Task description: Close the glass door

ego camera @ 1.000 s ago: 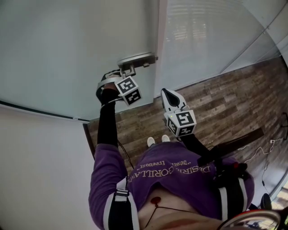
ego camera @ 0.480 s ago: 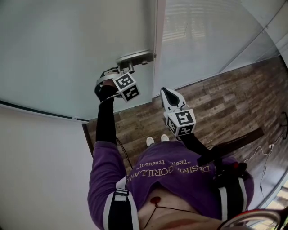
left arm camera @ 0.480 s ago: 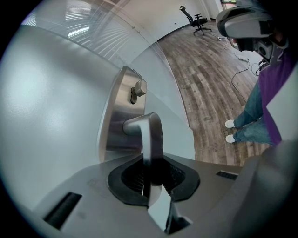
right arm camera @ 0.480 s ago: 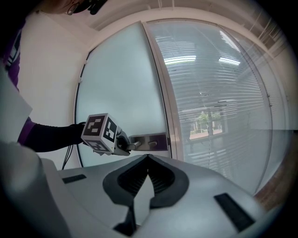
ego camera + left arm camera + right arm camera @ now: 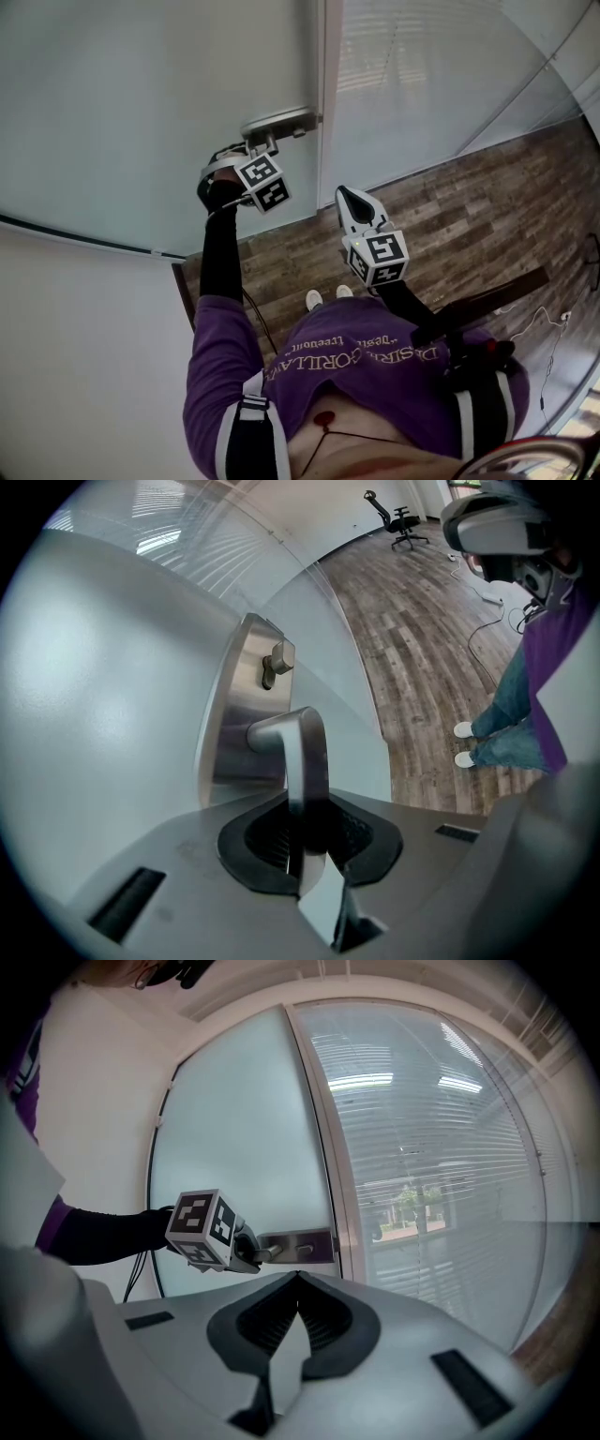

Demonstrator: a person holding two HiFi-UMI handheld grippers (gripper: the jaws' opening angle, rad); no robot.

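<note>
The door [image 5: 141, 94] fills the upper left of the head view, its edge just beside the frame [image 5: 330, 84] at top centre. The left tool [image 5: 306, 808] clamps its handle [image 5: 302, 747]. The right tool [image 5: 298, 1277], closed and empty, hangs apart at centre. Bare floor [image 5: 450, 216] lies to the right.

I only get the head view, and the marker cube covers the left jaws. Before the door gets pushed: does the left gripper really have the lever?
Observer: Yes. In the left gripper view the lever runs down between the jaws of the left gripper, and they are closed on it.
Operator: And the right one, is it carrying anything?
Observer: No. In its own view the right gripper has its jaws together with nothing between them.
</note>
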